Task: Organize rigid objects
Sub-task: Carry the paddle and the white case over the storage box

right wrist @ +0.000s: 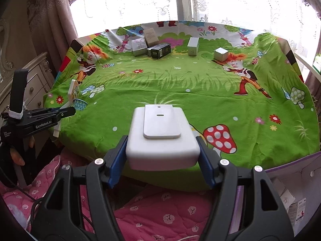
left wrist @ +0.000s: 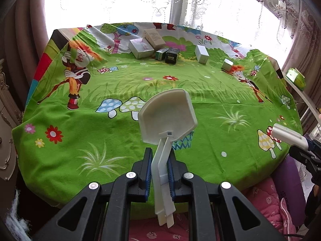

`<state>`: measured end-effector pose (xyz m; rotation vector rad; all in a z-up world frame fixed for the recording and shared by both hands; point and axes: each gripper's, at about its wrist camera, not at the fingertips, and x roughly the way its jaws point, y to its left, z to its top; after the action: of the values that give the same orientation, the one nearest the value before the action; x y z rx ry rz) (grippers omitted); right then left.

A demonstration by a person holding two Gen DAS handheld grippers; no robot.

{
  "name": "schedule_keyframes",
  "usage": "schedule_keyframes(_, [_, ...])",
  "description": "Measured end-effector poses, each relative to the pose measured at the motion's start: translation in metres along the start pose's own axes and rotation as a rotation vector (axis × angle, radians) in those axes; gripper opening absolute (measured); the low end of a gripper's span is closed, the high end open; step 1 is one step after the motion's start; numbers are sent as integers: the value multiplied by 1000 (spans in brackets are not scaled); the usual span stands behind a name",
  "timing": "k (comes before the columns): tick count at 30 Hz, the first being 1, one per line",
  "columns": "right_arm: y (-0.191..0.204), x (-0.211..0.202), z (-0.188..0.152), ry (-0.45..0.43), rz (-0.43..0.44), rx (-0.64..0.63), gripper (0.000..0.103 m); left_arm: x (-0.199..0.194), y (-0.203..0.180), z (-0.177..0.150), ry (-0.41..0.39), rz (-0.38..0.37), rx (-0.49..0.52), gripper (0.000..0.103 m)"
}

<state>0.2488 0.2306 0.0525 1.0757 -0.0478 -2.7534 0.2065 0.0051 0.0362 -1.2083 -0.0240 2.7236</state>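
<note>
Already both claws are loaded and held over the near edge of the bench (left wrist: 60,124), which is draped in a green cartoon cloth. The left claw (left wrist: 159,166) is pinched fully closed on the white post of a toy basketball hoop (left wrist: 168,118); the post runs up between the pads, and the backboard with its little blue net stands above and ahead of the claw, tilted slightly right. The right claw (right wrist: 162,152) is about half open and clamped on the two sides of a white box-like case (right wrist: 163,138), whose long axis points forward, away from the claw and toward the window; a flat white plate lies on its top.

Everything else to be sorted sits at the far side of the bench: a cluster of small cartons (right wrist: 150,44) at far left of centre, a white carton (right wrist: 193,46) standing alone, and a small silver box (right wrist: 220,54) further right. From the right wrist view the silver box lies ahead and to the right, so the right hand seems the nearer one to that end, the left hand to the cluster. What the case is exactly, I cannot tell.
</note>
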Motion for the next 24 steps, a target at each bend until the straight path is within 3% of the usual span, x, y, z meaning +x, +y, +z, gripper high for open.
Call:
schedule_keyframes(8, [-33,-37,-12,-76,-109,15,68,-9,-51,6,-13,-68,123,15])
schedule_keyframes(14, [-53,-50,-15,-81,-128,55,68,-11,-86,12,-9,-110,207,15])
schedule_keyframes(24, [-82,-86,-30,-96,-243,71,68,-25,-184,14,-4,-249,433,15])
